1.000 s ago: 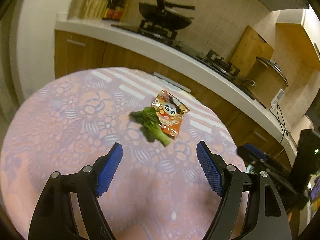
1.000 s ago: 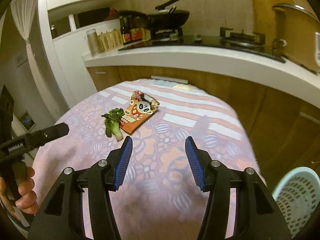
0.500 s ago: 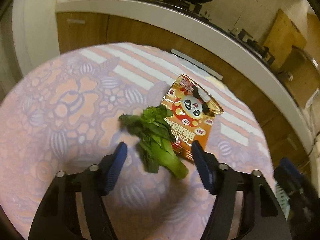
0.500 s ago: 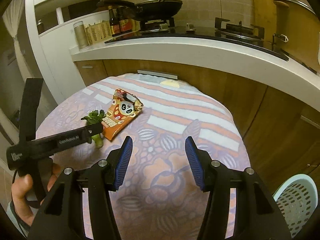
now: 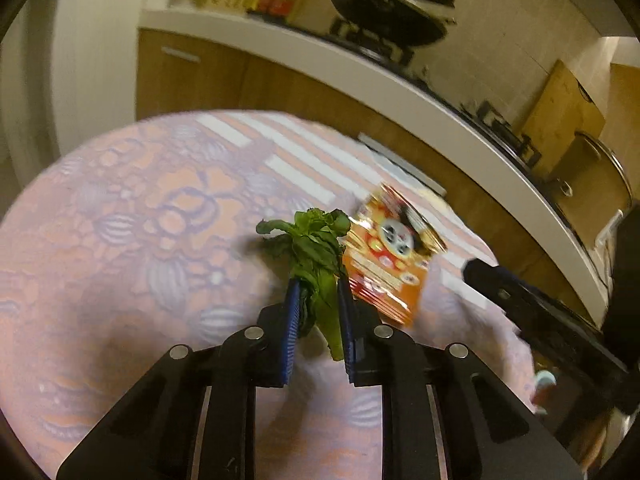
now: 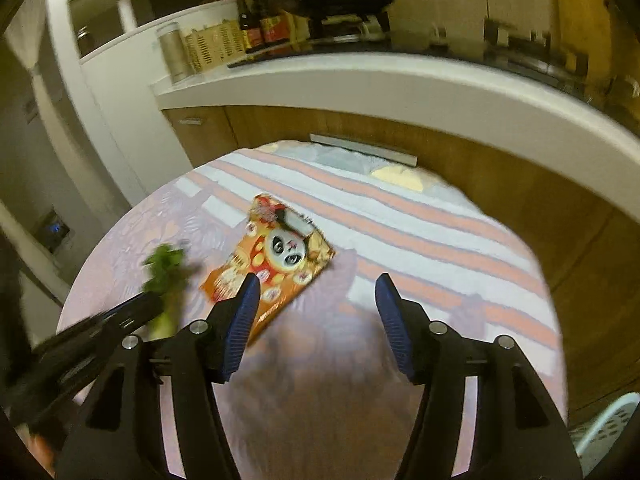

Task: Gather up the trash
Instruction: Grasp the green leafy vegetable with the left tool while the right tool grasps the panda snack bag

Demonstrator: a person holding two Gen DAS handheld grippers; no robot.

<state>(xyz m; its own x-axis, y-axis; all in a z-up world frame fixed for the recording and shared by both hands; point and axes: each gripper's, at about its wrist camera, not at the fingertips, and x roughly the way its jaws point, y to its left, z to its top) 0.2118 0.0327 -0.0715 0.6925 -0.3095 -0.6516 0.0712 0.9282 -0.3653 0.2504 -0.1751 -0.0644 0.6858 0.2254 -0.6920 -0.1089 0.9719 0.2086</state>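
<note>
**Left wrist view: gripper now clamped on the greens**

Half a second ago the left gripper (image 5: pixel 318 292) stood spread around the leafy green scrap (image 5: pixel 316 256); now its blue pads press the stalk from both sides, leaves sticking out ahead of the tips. The panda snack wrapper (image 5: pixel 390 256) lies just right of that gripper on the patterned desk (image 5: pixel 120 240). The right gripper (image 6: pixel 316 292) has come closer and hangs spread wide, its left finger over the wrapper's near corner. A white basket (image 6: pixel 608 424) sits low to its right.

Left claw (image 5: pixel 318 292) and right claw (image 6: pixel 316 292): matte black angular frames, ribbed blue finger pads (image 5: pixel 289 328), round silver screws at the joints.
</note>
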